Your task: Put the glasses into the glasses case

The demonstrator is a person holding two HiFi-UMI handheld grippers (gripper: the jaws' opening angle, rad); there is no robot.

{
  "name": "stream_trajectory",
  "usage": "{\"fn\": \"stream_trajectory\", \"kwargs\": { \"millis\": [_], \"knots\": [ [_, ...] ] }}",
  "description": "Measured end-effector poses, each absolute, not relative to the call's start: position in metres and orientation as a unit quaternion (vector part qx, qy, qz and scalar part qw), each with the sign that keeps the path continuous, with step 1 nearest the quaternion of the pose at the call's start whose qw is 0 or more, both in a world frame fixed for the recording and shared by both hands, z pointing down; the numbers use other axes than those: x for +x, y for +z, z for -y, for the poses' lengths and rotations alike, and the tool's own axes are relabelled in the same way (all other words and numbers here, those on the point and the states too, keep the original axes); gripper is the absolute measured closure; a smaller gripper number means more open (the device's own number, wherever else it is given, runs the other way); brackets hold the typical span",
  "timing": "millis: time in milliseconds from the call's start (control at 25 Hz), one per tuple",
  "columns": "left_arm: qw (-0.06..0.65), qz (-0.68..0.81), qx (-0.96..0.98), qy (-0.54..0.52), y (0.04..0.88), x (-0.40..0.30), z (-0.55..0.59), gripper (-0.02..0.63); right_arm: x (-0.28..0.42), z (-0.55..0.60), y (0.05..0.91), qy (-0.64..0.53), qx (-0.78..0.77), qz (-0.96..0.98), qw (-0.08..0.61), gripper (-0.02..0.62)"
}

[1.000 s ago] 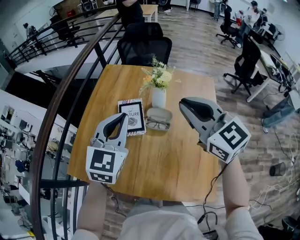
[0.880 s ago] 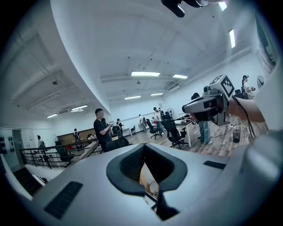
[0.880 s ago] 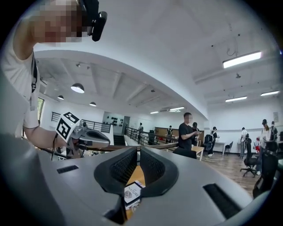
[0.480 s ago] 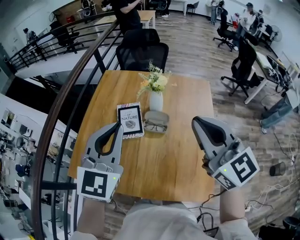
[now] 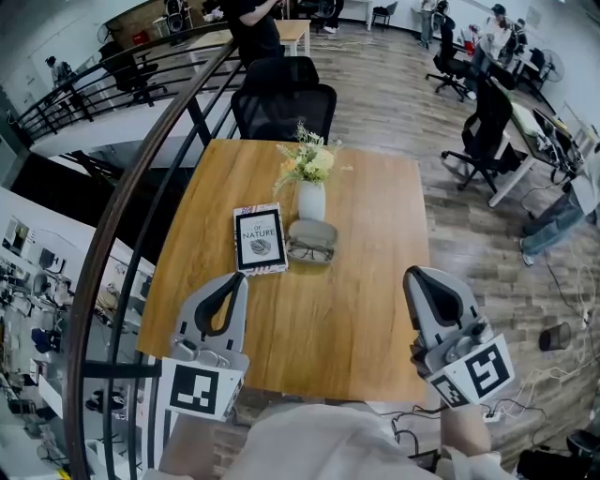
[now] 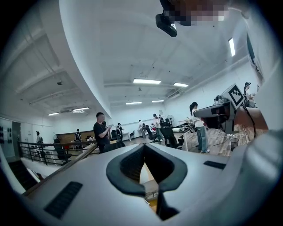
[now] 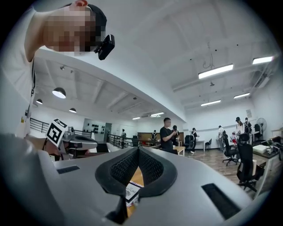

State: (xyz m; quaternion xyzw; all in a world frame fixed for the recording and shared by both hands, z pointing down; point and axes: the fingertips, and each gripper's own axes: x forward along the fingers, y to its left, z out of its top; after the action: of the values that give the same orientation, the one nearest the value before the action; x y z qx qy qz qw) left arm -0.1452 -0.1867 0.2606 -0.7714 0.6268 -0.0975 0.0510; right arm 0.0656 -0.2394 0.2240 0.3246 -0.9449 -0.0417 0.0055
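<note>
Now — left hand-held gripper, right hand-held gripper closed, empty | glasses in oval case

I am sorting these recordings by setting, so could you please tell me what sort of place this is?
Most likely an open-plan office, seemingly on an upper level: black office chairs stand at desks, a curved railing runs beside the wooden table, and people stand in the background.
</note>
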Motion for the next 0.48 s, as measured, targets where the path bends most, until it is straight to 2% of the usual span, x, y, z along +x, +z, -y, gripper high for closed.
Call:
{"fn": "stream_trajectory", "kwargs": {
  "millis": [480],
  "knots": [
    [0.013,-0.629,-0.77,-0.11,0.291,-0.147,0.184,0.589,0.059,0.23,0.265,0.003,0.329,0.944,0.036,0.571]
  ]
}}
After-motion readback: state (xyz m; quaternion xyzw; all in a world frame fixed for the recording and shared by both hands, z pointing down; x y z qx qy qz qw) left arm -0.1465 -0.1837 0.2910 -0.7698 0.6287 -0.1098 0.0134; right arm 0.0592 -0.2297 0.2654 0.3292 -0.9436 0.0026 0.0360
